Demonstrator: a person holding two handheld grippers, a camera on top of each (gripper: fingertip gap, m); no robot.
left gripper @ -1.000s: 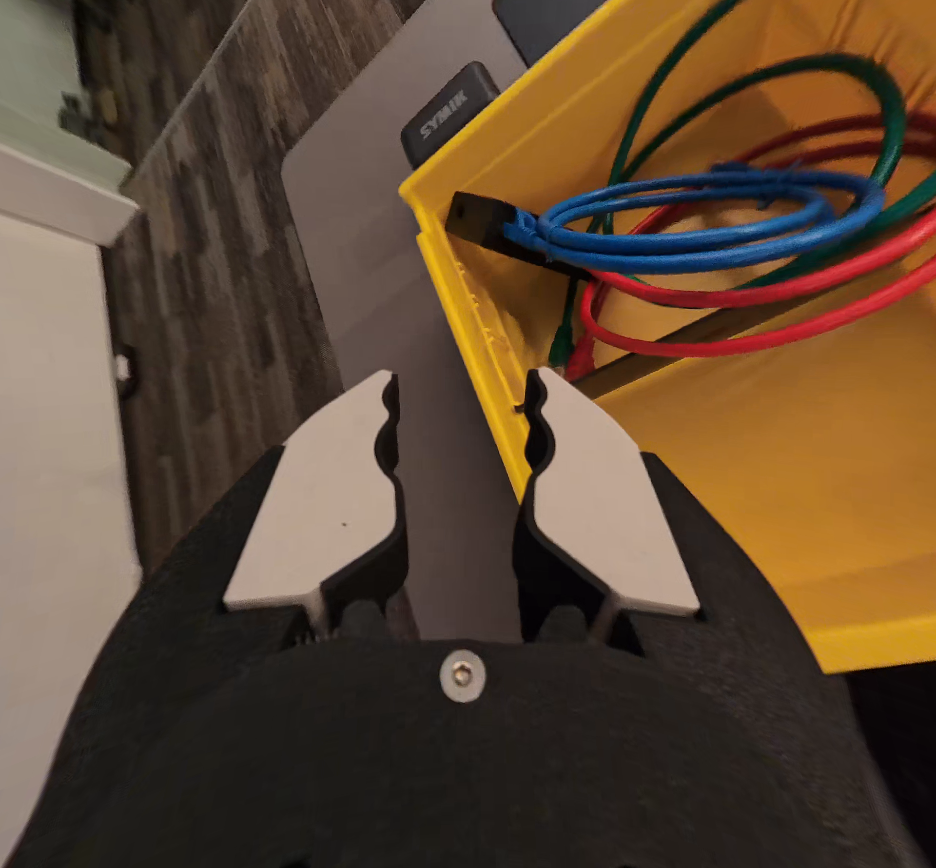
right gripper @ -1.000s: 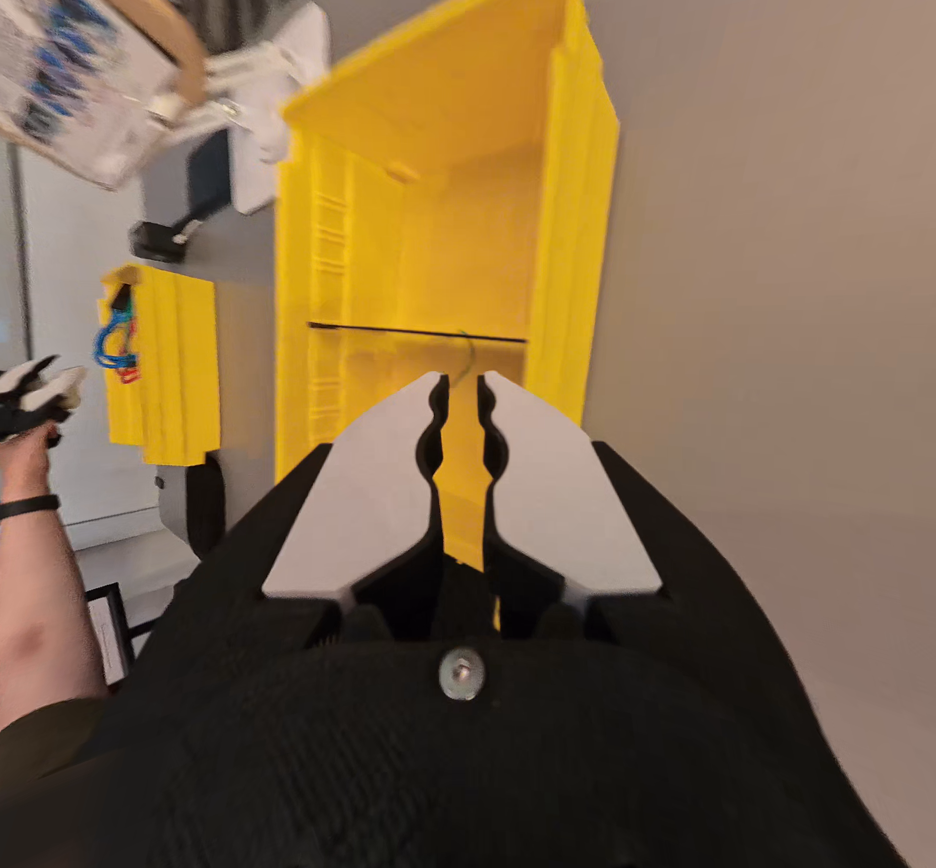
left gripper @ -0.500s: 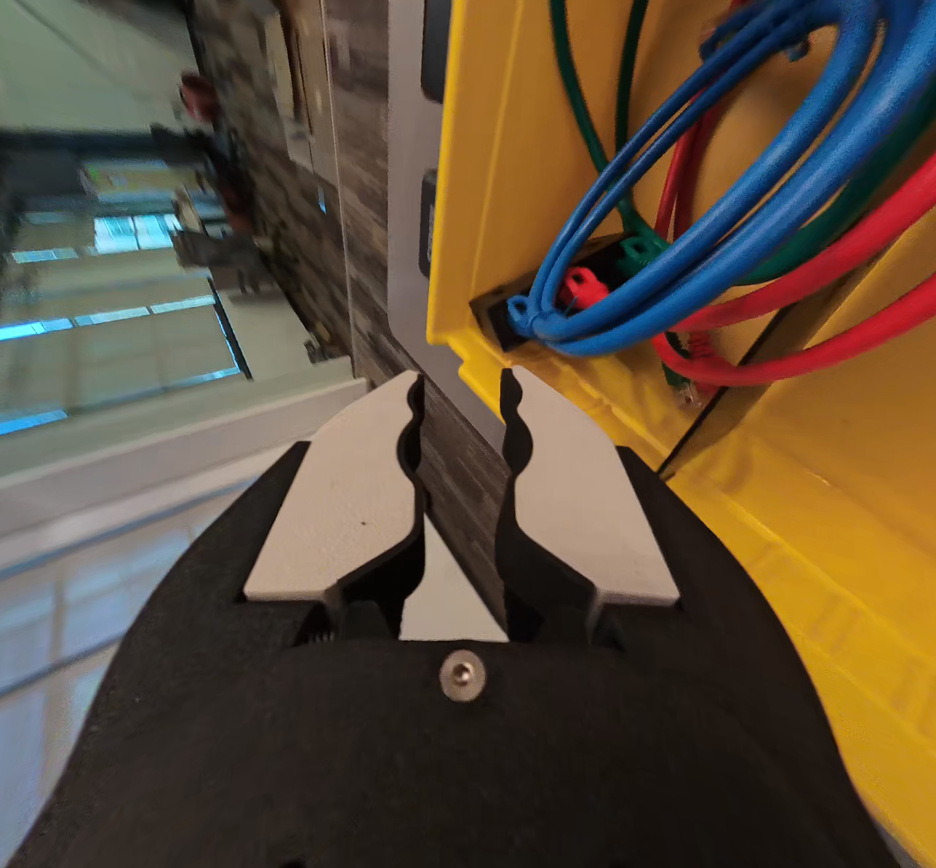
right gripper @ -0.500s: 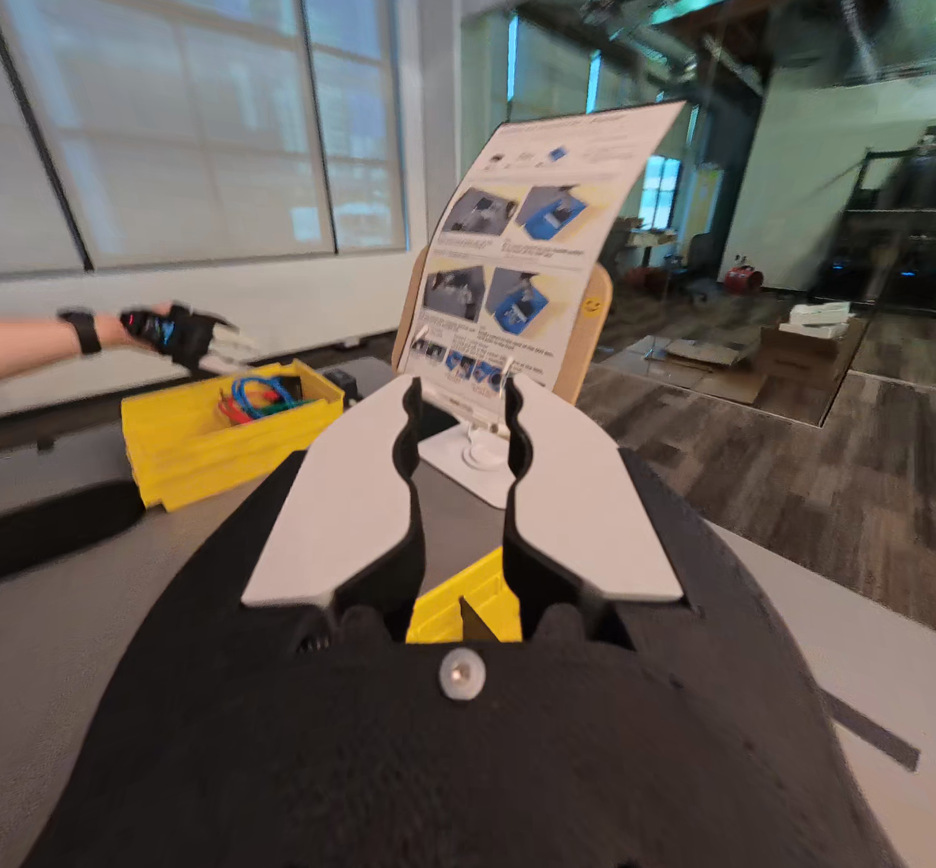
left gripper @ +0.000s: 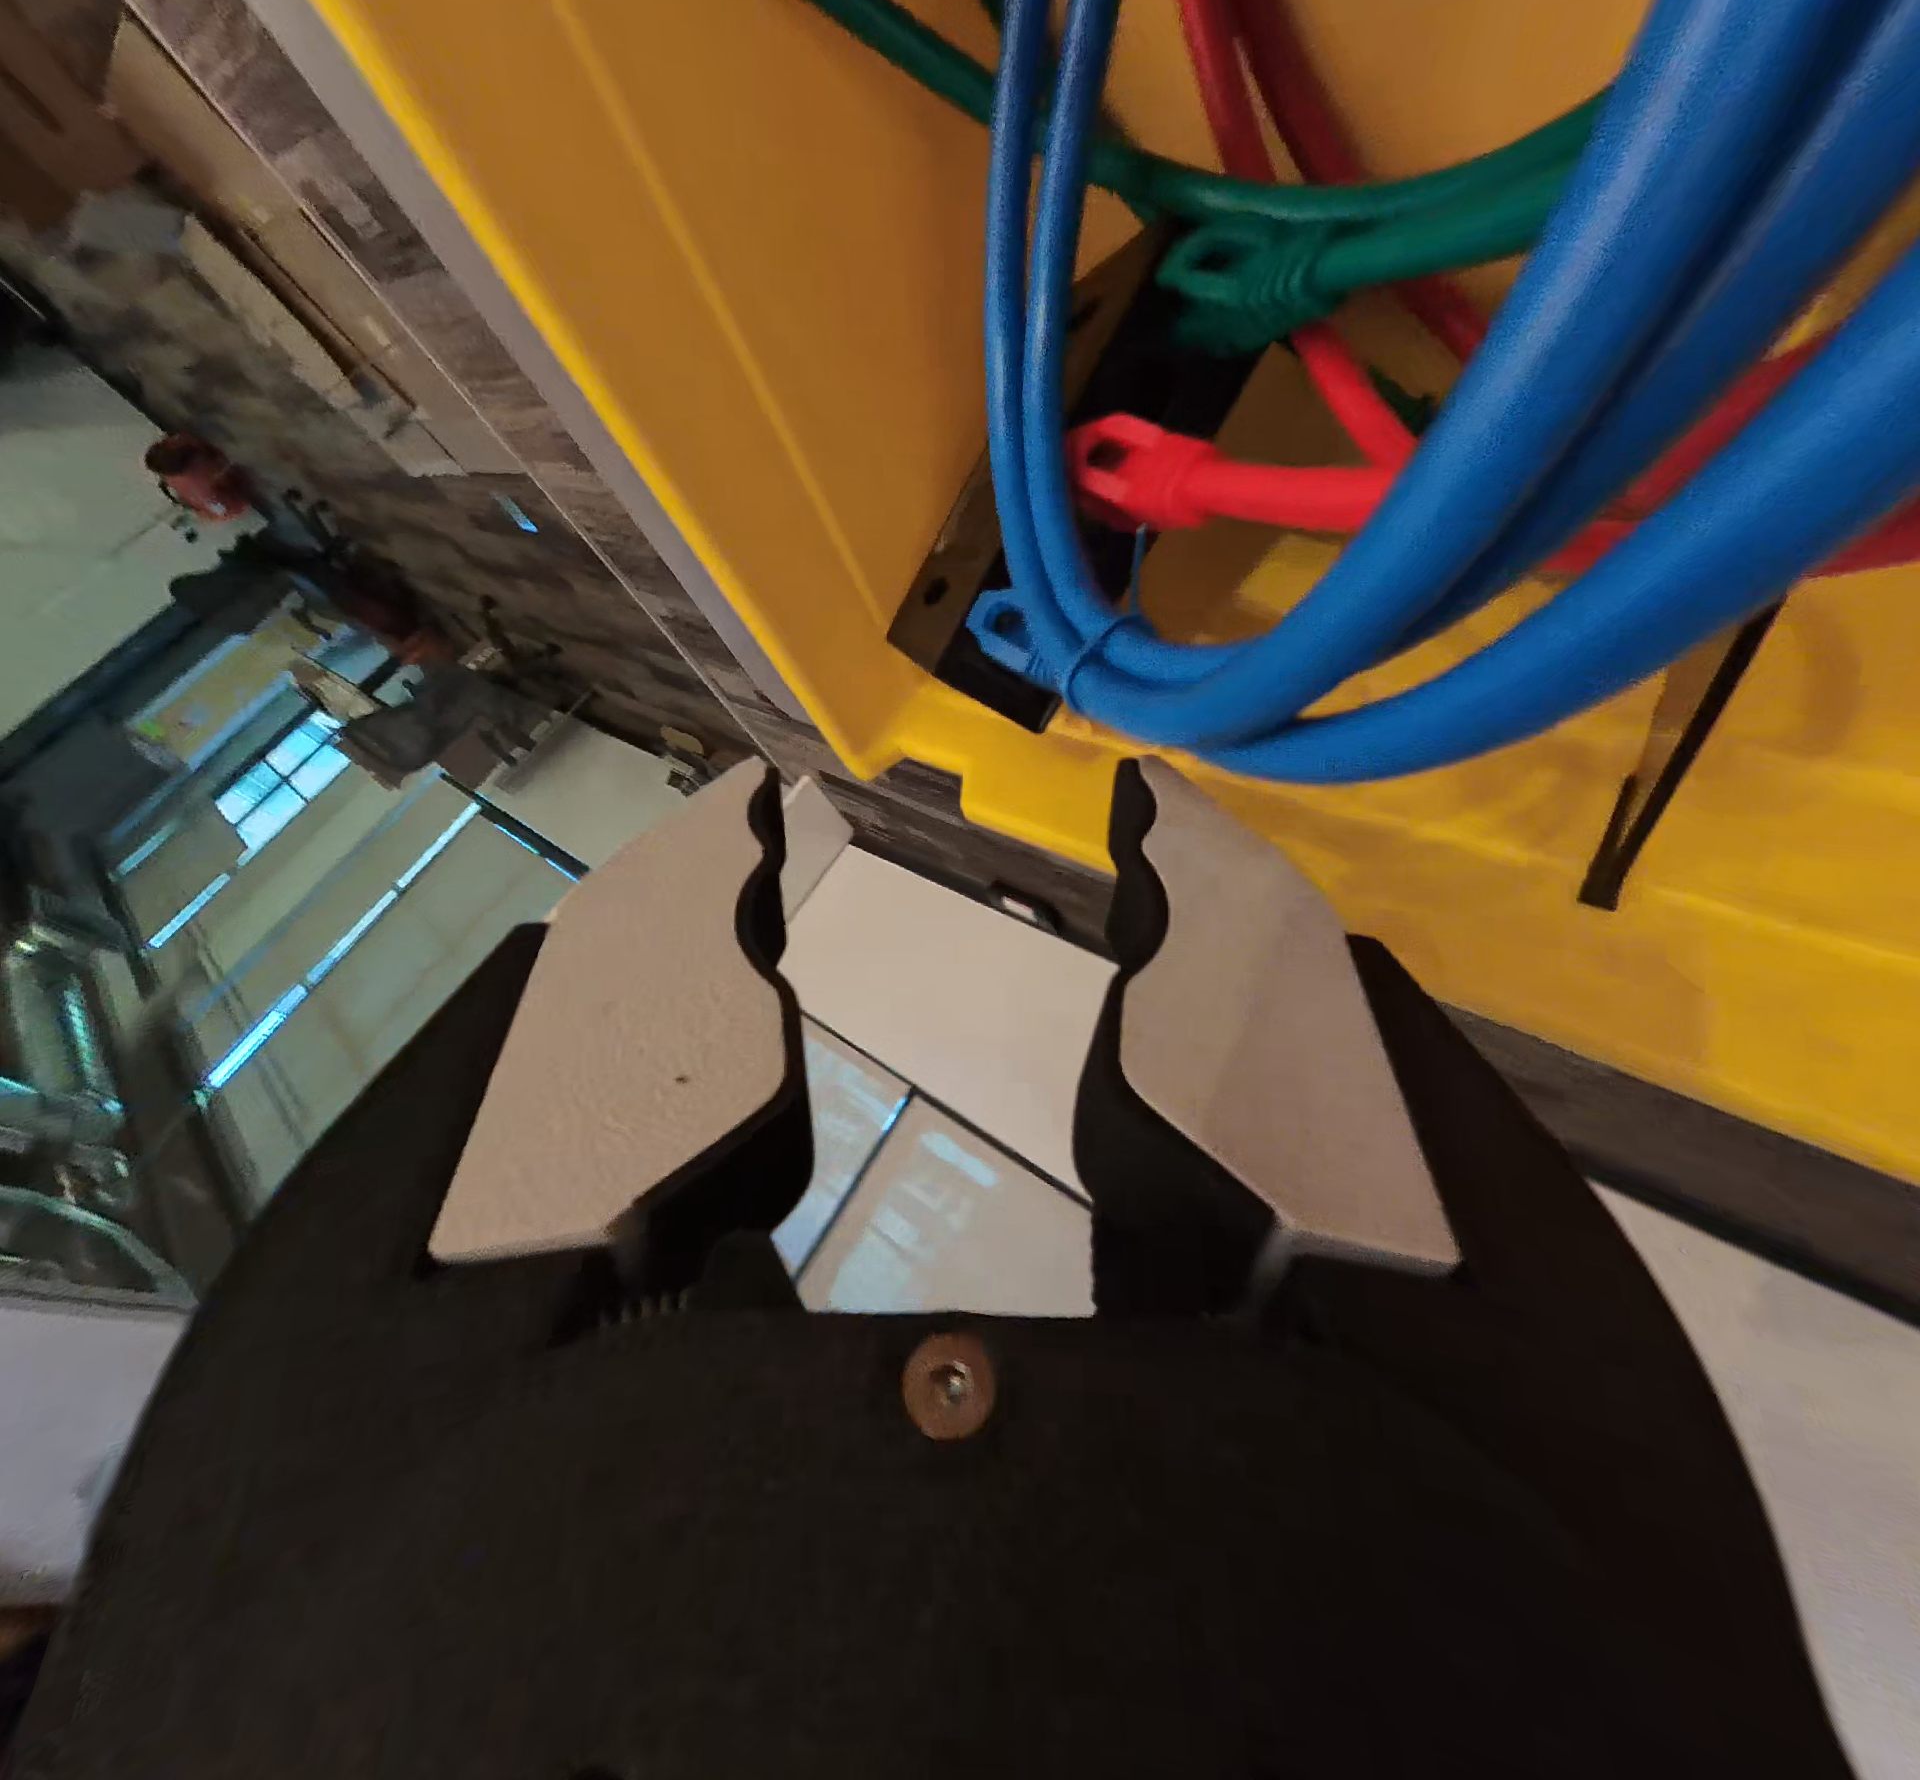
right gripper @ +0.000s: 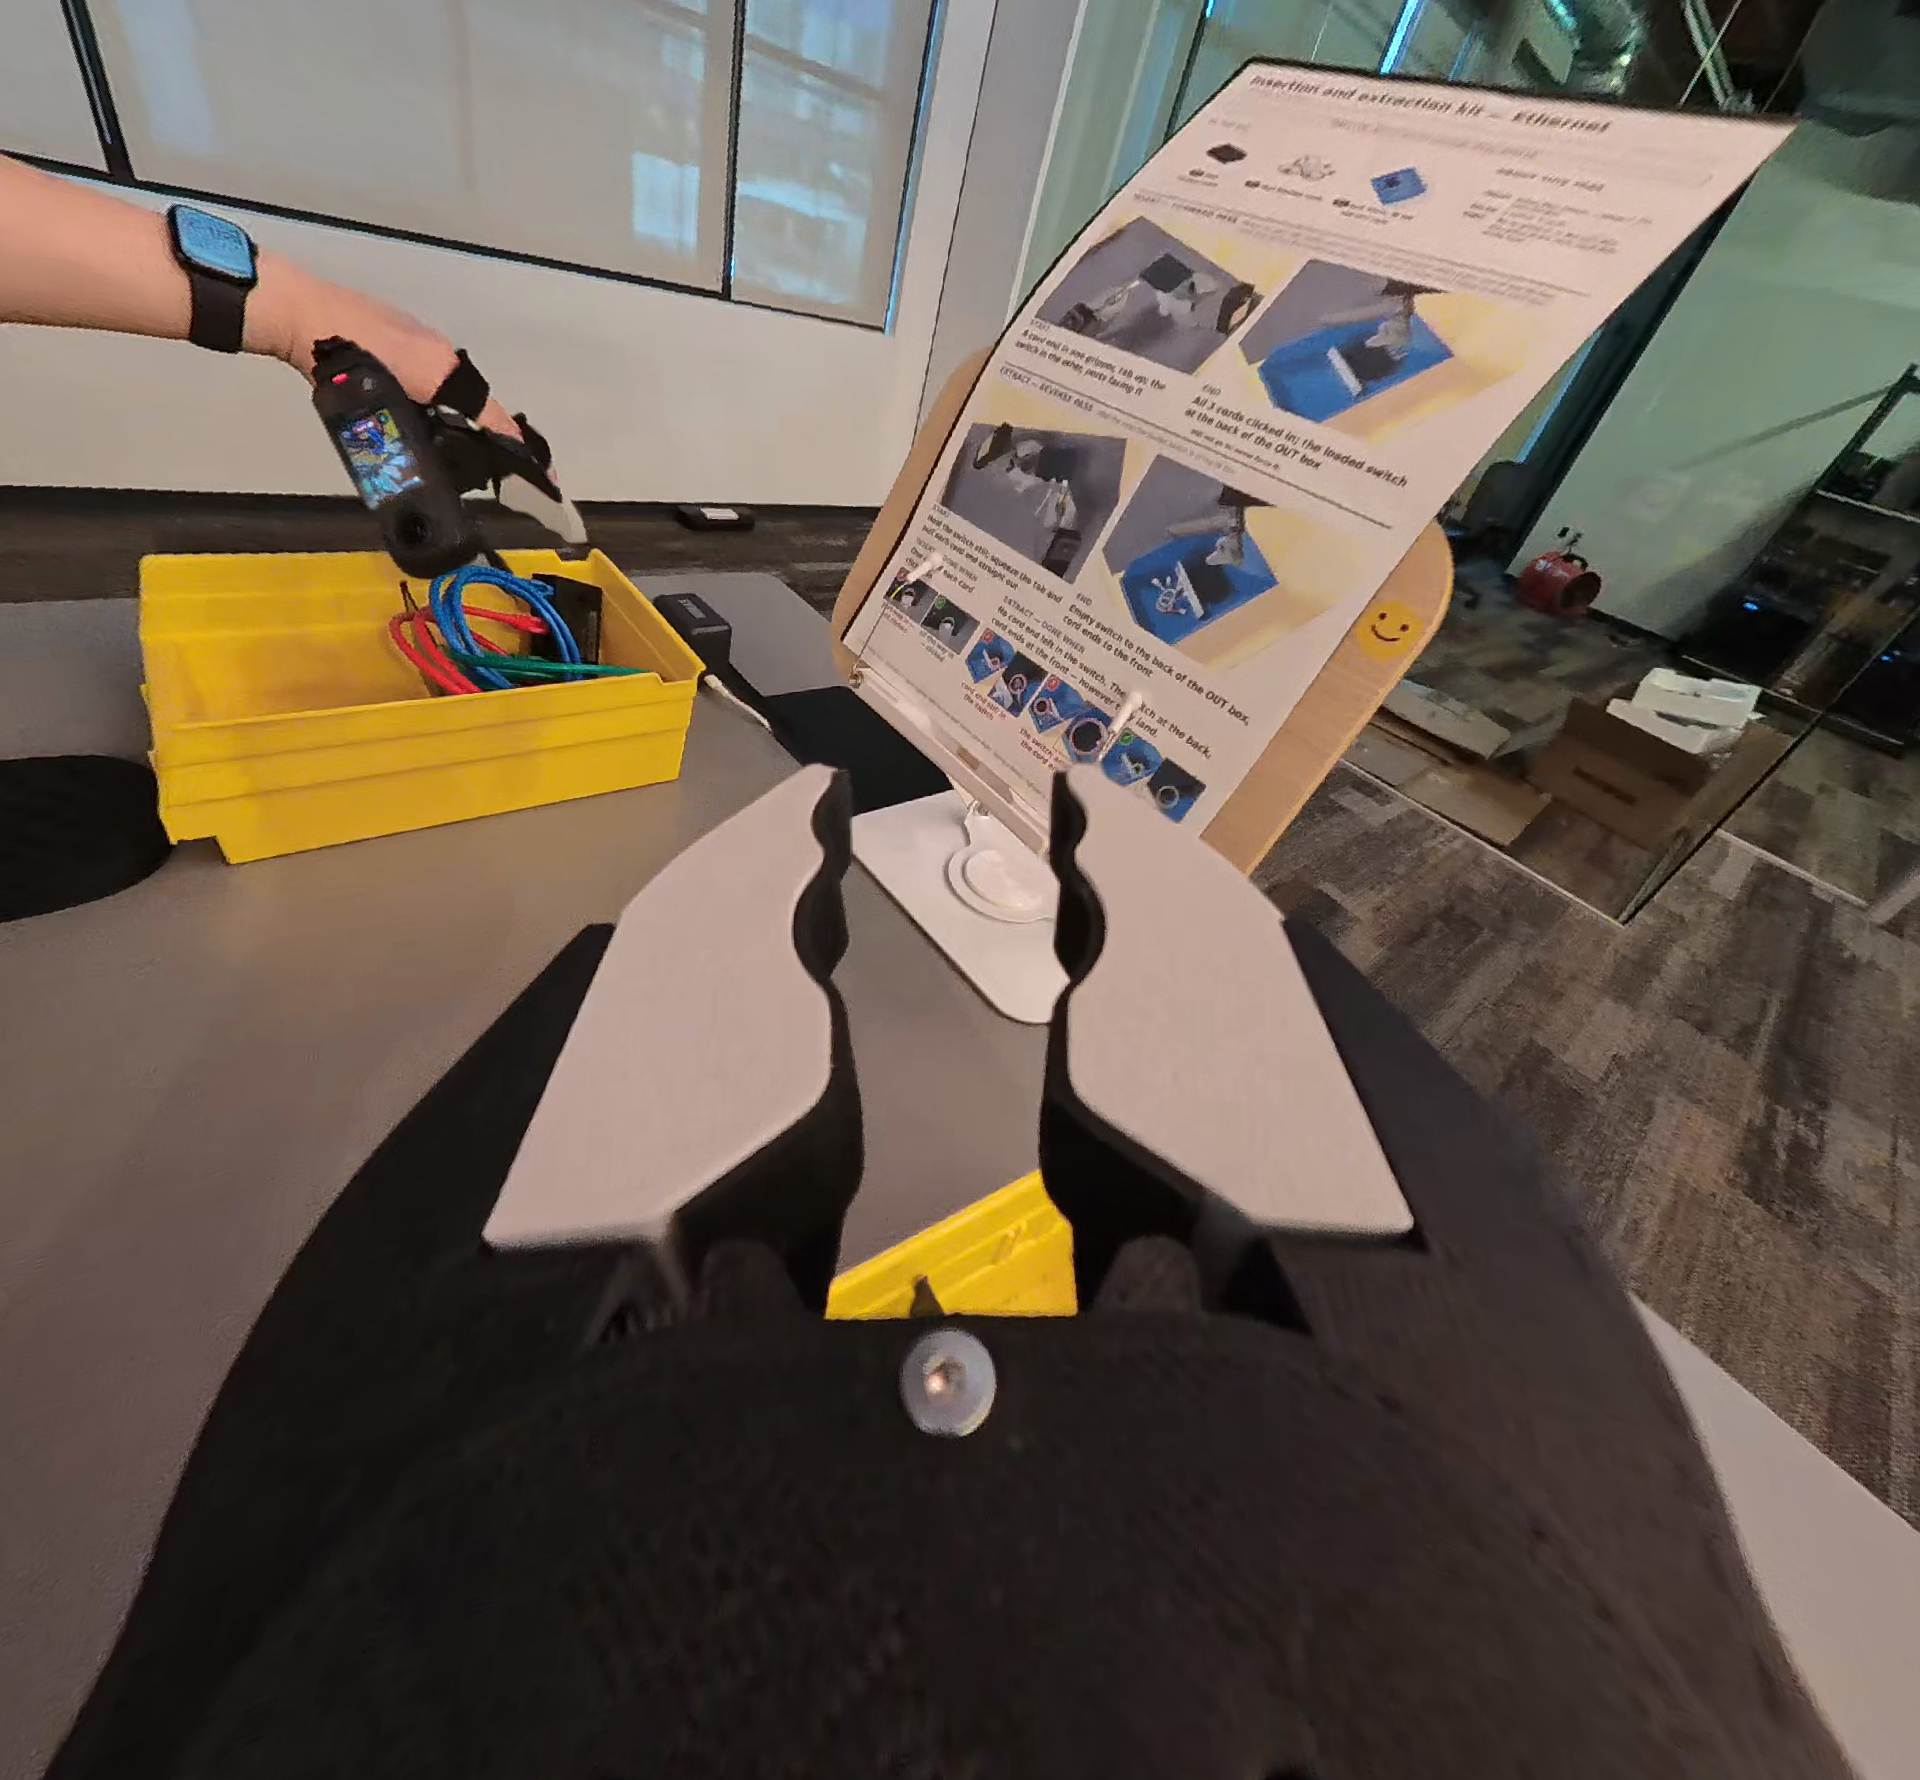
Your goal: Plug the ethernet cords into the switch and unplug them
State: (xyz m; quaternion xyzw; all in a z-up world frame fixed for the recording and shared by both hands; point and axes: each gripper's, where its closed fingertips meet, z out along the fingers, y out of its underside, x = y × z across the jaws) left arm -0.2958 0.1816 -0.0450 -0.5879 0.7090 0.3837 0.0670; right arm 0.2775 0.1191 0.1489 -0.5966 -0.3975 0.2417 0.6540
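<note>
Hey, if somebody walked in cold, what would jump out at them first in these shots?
The bright yellow bin on the grey table, stuffed with blue cords, red cords and green cords. Next, the open left hand-held gripper at its corner, and the big instruction sheet propped right.

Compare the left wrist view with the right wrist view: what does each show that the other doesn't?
Only the left wrist view shows the green plug, red plug and blue plug seated in the black switch, with its open hand-held gripper just short of the bin corner.

Only the right wrist view shows the instruction board, the person's watch, and its own open, empty hand-held gripper.

Both show the yellow bin holding coiled cords.
</note>
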